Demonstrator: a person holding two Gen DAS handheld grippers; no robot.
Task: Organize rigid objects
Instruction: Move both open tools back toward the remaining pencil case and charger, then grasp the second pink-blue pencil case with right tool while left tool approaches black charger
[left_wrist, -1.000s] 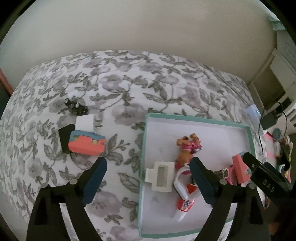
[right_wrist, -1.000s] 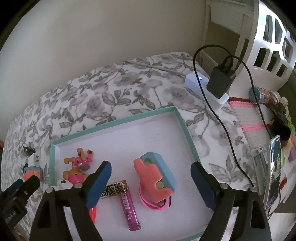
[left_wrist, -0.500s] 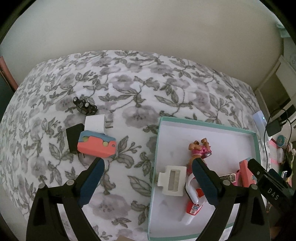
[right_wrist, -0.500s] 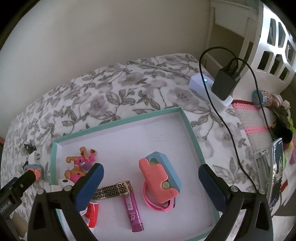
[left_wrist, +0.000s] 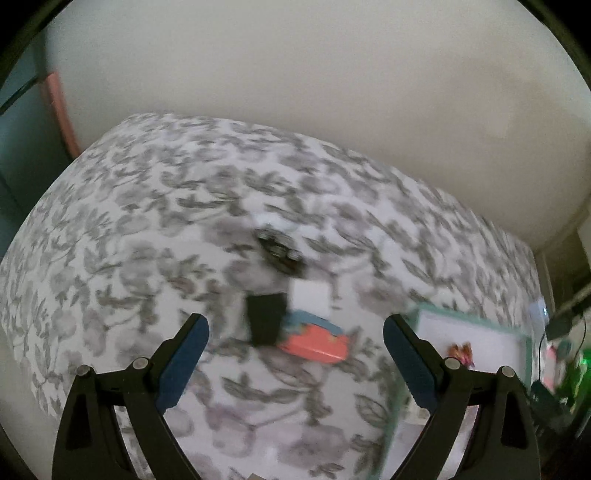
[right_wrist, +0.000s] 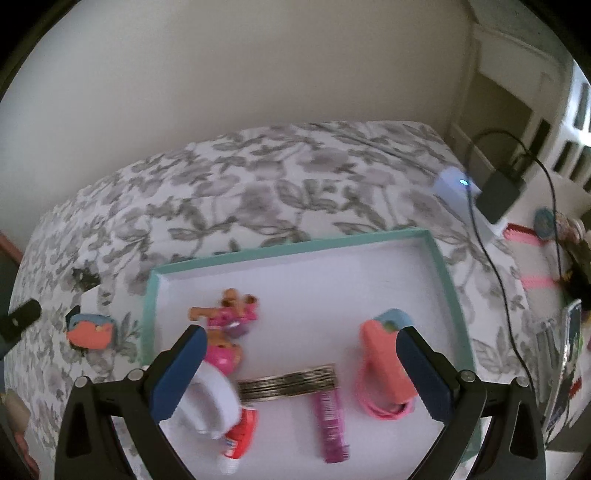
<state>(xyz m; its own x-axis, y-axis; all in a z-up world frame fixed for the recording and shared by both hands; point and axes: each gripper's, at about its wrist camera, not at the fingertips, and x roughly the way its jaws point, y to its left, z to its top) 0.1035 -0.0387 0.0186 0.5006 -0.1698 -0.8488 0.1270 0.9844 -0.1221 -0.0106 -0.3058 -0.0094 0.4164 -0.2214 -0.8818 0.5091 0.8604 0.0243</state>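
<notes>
On the bed, the left gripper (left_wrist: 295, 354), jaws wide and empty, is swinging from the tray (left_wrist: 472, 317) toward the coral block (left_wrist: 314, 341); right gripper (right_wrist: 301, 373) idling open.

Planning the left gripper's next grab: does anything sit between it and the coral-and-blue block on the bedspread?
Nothing visible blocks it. The open left gripper faces the block directly; a black piece touches the block's left end, a white piece lies behind.

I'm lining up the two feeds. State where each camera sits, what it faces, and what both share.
Left wrist: on the left tool, facing the bedspread, a coral block between its open blue fingers.
Right wrist: on the right tool, facing the teal tray; open fingers show.
Shared: the same coral block, bedspread and tray.
</notes>
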